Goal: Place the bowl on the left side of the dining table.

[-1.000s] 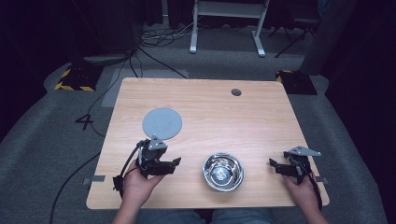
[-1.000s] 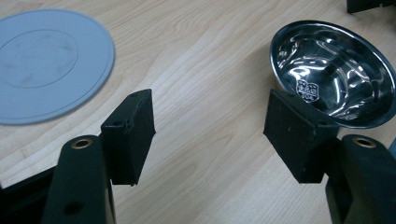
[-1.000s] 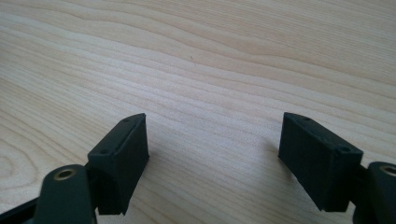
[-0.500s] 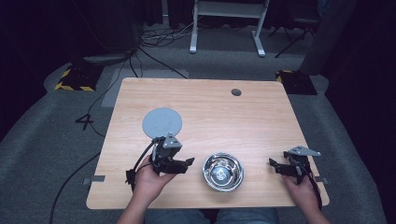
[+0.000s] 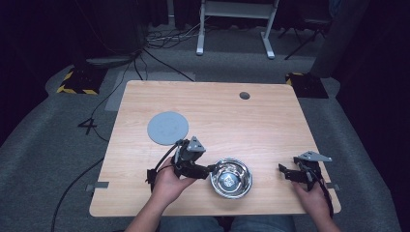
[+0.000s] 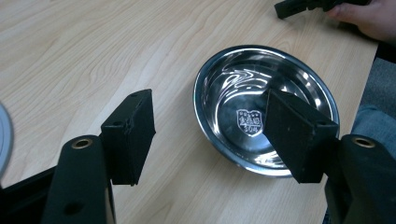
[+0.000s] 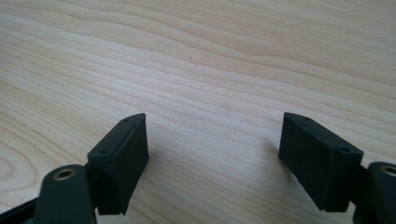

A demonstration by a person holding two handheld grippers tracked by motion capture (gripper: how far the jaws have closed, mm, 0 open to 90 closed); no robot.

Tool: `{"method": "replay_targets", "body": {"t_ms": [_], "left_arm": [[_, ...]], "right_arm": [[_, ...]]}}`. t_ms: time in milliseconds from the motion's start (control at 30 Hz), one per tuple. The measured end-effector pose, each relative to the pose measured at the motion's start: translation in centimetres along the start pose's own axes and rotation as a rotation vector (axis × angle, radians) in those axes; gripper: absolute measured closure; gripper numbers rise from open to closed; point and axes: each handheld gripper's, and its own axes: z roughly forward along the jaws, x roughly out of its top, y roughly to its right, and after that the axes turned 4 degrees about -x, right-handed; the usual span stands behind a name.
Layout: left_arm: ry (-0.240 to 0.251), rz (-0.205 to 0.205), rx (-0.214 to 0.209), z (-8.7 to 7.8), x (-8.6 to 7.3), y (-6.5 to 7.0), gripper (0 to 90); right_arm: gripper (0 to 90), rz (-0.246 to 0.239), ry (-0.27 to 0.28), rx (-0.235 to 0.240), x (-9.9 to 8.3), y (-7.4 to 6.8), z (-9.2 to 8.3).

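**A:** Since the left gripper (image 5: pixel 209 169) hangs wide open with nothing held, one jaw over the steel bowl's (image 5: pixel 231 178) rim, how would you grab it?

**B:** I'd straddle the rim, one jaw inside, then squeeze slowly; shiny steel probably slips. The right gripper (image 5: pixel 284 171), on the bowl's other side, gapes empty too.

**A:** Count?

**B:** One bowl, one grey disc (image 5: pixel 167 128) beyond it, two grippers.

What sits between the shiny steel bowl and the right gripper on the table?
Nothing: in the high view, only bare wooden table separates the shiny round steel bowl from the open right gripper.
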Motion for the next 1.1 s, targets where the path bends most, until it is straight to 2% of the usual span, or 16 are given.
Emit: {"method": "replay_targets", "body": {"t_ms": [133,267,367,400,467,500,533,667,767,800,833,867,900,933,1000,1100], "left_arm": [[0.001,0.014,-0.026,0.5,0.6,0.0,33.9],[0.014,0.006,-0.038,1.1,0.8,0.0,33.8],[0.038,-0.034,-0.047,1.7,0.9,-0.1,33.4],[0.037,-0.035,-0.039,1.8,0.8,-0.2,33.4],[0.036,-0.068,-0.016,2.5,0.6,0.0,33.4],[0.031,-0.059,-0.012,2.7,0.6,-0.1,33.4],[0.033,-0.086,-0.01,3.0,0.5,0.0,33.4],[0.022,-0.091,0.005,3.8,0.4,-0.2,32.7],[-0.012,-0.104,0.009,5.1,0.2,-0.3,32.0],[-0.032,-0.094,0.034,5.4,0.1,-0.3,32.0],[-0.076,-0.083,0.061,6.2,-0.1,0.0,32.9],[-0.076,-0.083,0.061,6.2,-0.1,0.0,33.5],[-0.096,-0.101,0.054,6.6,-0.2,0.1,33.5],[-0.094,-0.091,0.051,7.1,-0.3,-0.1,33.5],[-0.125,-0.133,-0.003,7.9,-0.4,-0.3,34.4],[-0.179,-0.144,-0.024,8.8,-0.7,-0.7,39.9]], "right_arm": [[23.9,0.0,0.0,0.0,0.0,0.0,0.0],[23.7,-0.003,-0.001,-0.002,0.0,0.0,0.0],[23.5,-0.003,-0.002,-0.003,0.0,0.0,0.0],[23.4,-0.004,-0.001,-0.003,0.0,0.0,0.0],[23.4,-0.002,-0.002,-0.003,0.0,0.0,0.0],[23.4,-0.002,-0.002,-0.004,0.0,0.0,0.0],[23.4,-0.002,-0.002,-0.004,0.0,0.0,0.0],[23.4,-0.002,-0.003,-0.004,0.0,0.0,0.0],[23.4,-0.002,-0.002,-0.004,0.0,0.0,0.0],[23.4,-0.002,-0.002,-0.004,0.0,0.0,0.0],[23.4,-0.004,-0.001,-0.004,0.0,0.1,0.0],[23.4,-0.004,-0.001,-0.004,0.0,0.1,0.0],[23.4,-0.004,-0.001,-0.004,0.0,0.0,0.0],[23.4,-0.002,-0.002,-0.003,0.0,0.0,0.0],[23.4,-0.004,-0.001,-0.004,0.0,0.1,0.0],[23.4,-0.001,-0.001,-0.007,0.0,0.0,0.0]]}}
